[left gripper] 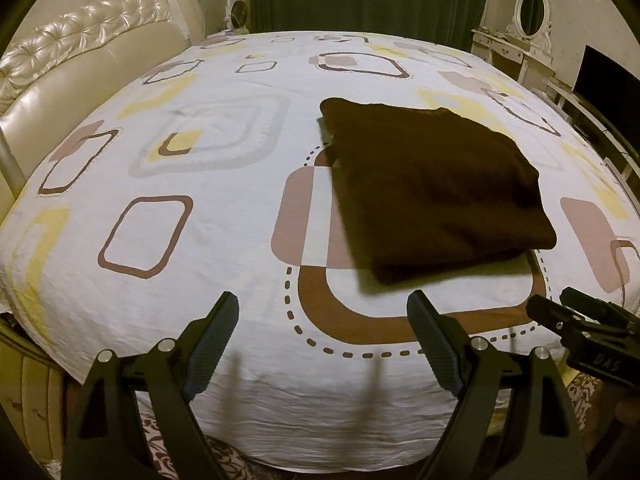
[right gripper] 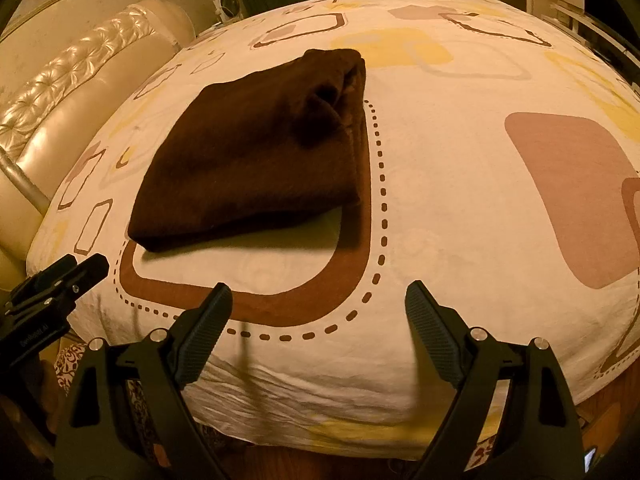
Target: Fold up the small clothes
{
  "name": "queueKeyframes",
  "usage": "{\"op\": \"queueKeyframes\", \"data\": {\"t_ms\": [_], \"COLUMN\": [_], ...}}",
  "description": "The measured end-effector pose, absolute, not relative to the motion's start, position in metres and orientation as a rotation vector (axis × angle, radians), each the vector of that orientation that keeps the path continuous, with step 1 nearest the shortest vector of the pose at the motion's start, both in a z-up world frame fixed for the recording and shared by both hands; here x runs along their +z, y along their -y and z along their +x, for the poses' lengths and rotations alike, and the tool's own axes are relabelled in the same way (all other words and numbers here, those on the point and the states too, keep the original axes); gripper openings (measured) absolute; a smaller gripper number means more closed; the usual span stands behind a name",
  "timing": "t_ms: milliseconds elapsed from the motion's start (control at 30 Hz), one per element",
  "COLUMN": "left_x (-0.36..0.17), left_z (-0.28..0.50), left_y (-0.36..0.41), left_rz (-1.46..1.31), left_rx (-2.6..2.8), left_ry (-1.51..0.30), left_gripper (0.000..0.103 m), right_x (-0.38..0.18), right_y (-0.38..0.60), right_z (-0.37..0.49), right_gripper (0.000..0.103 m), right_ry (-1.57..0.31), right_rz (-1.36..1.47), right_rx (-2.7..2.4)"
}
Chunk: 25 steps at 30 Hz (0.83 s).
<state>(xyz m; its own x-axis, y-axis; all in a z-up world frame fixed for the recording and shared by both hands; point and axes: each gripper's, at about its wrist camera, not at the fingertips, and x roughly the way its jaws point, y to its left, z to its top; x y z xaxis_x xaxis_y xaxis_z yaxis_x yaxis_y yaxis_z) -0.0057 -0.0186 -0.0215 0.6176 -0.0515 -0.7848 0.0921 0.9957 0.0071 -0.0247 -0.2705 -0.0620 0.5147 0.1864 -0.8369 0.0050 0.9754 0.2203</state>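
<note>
1. Brown folded garment (left gripper: 436,188) lies on the bed (left gripper: 224,240), back from its near edge, long axis running away.
2. Left tool (left gripper: 322,312) and right tool (right gripper: 318,304) hover over that edge, both spread wide, empty.
3. Garment sits between them, about equally near each.

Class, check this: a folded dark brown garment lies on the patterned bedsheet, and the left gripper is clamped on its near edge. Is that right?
Not quite. The left gripper is open and empty, short of the folded dark brown garment, which does lie on the patterned bedsheet. The left wrist view shows it.
</note>
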Motion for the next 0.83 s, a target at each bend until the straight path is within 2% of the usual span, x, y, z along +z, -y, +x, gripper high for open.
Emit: {"op": "queueKeyframes", "data": {"t_ms": [433,600,767,833], "left_x": [-0.011,0.006,0.034,0.038], "left_z": [-0.010,-0.012,0.035,0.069], "left_y": [0.028,0.014,-0.040,-0.067], "left_rz": [0.069,-0.068,-0.098,-0.059], "left_rx": [-0.035,-0.163,-0.031,0.066], "left_ry": [-0.858,-0.831,-0.769,-0.751], "left_gripper": [0.089,0.089,0.089,0.089], "right_x": [-0.062,-0.059,-0.019,0.007], "right_y": [0.268,0.272,0.285,0.296], "right_z": [-0.026,-0.026,-0.010,0.013], "right_gripper": [0.089,0.089,0.089,0.094], "right_ry": [-1.029,-1.022,-0.962,-0.889], "right_rz": [0.203,0.225,0.309,0.345], "right_rx": [0.114,0.119,0.168,0.175]}}
